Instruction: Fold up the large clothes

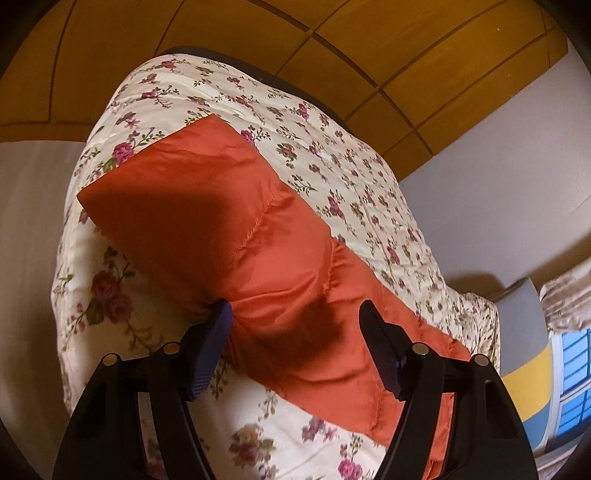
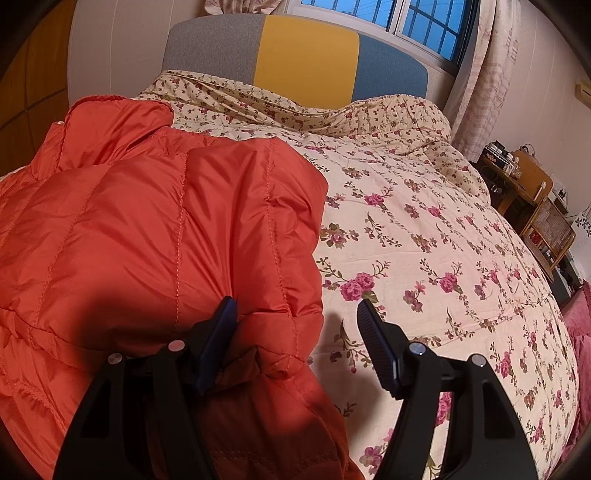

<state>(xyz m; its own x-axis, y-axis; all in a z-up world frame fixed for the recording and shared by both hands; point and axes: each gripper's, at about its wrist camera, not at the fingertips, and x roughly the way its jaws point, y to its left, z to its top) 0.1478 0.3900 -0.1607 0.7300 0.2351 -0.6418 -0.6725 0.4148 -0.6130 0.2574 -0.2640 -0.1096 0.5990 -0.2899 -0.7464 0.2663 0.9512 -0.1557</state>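
An orange quilted puffer jacket [image 2: 147, 229] lies on a floral bedspread [image 2: 443, 258]. In the right wrist view it fills the left half, with a folded part on top and a cuff bunched near the fingers. My right gripper [image 2: 297, 308] is open, its left finger against the jacket's folded edge, its right finger over the bedspread. In the left wrist view a long orange part of the jacket [image 1: 240, 236] stretches away across the bedspread [image 1: 332, 155]. My left gripper [image 1: 295, 312] is open and straddles this part, fingers on either side.
A grey, yellow and blue headboard [image 2: 303, 62] stands at the bed's far end under a window [image 2: 417, 26] with curtains. A wooden side table and chair [image 2: 535, 206] stand at the right. Wooden wardrobe panels [image 1: 258, 44] rise beyond the bed in the left wrist view.
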